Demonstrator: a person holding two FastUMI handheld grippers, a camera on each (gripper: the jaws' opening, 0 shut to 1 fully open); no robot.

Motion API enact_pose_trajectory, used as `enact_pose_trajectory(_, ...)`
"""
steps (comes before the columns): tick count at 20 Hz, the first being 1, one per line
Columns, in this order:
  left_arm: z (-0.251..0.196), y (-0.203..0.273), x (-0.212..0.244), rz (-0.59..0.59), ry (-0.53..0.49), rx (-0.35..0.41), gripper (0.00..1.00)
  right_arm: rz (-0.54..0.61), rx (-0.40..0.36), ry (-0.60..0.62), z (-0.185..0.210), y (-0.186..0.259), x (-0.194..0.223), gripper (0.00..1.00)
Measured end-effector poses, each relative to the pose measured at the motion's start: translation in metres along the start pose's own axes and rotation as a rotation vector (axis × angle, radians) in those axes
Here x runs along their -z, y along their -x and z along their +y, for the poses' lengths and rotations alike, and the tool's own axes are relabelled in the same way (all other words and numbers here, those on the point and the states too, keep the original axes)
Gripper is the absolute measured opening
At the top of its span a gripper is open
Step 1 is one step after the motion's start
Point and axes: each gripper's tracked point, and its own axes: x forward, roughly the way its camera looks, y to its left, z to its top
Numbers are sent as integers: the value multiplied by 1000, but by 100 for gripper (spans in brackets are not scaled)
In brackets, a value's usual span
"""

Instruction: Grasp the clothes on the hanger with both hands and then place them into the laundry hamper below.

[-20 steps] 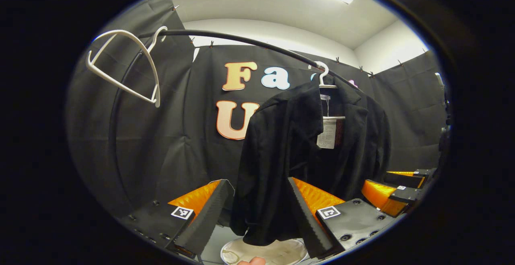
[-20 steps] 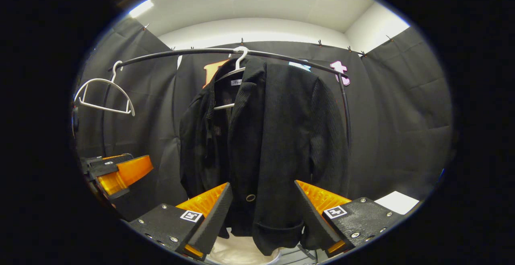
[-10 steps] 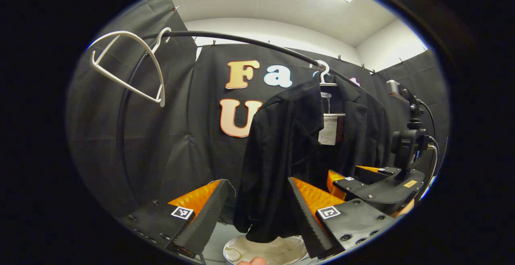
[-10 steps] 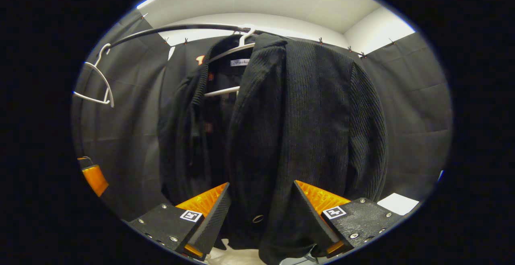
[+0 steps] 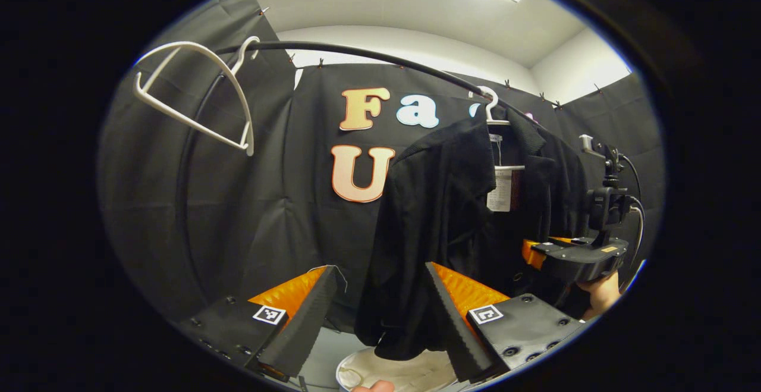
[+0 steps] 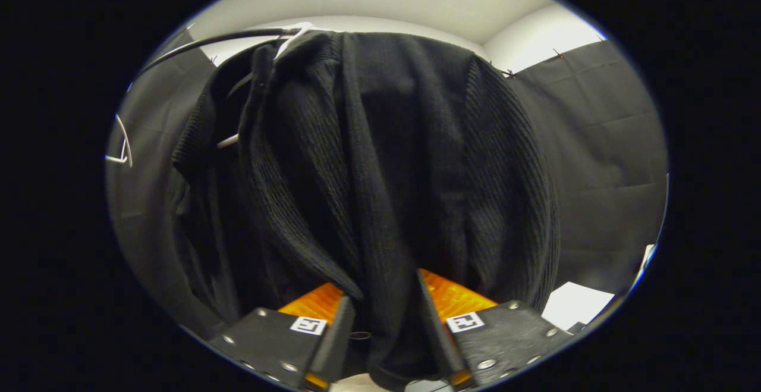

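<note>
A black jacket [image 5: 440, 219] hangs on a white hanger [image 5: 490, 103] from the black rail [image 5: 357, 56]. My left gripper [image 5: 380, 314] is open, a short way from the jacket's left sleeve and hem, with nothing between its fingers. Below it lies the white hamper [image 5: 404, 371]. In the right gripper view the jacket [image 6: 404, 160] is very close. My right gripper [image 6: 383, 332] has its jaws drawn in on the jacket's front edge, and the fabric fills the gap between them. The same gripper [image 5: 574, 255], held by a hand [image 5: 600, 294], sits against the jacket's far side.
An empty white hanger [image 5: 196, 94] hangs at the rail's left end, and its edge [image 6: 122, 148] also appears in the right gripper view. Black cloth walls close the booth all round. A white sheet [image 6: 574, 303] lies low on the right.
My right gripper has pushed forward into the jacket and its jaws have narrowed onto the front edge. The left gripper has drifted slightly left, and its jaws are unchanged.
</note>
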Motion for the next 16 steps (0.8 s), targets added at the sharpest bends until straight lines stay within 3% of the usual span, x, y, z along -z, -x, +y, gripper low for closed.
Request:
enact_pose_trajectory(3, -23, -19, -1, -17, 4, 74, 100, -3, -21, -15, -7, 19, -1, 7)
enact_pose_trajectory(9, -83, -59, -5, -45, -12, 219, 100, -57, -95, 61, -3, 66, -21, 6)
enact_pose_trajectory(10, -91, -67, -7, -55, -17, 227, 100, -60, -108, 54, -3, 76, -24, 12)
enact_pose_trajectory(11, -96, -76, -7, -57, -17, 222, 100, -60, -122, 43, -2, 84, -27, 5)
enact_pose_trajectory(16, -112, -129, 6, -60, -35, 143, 93, -81, -152, 72, -2, 110, -38, 5)
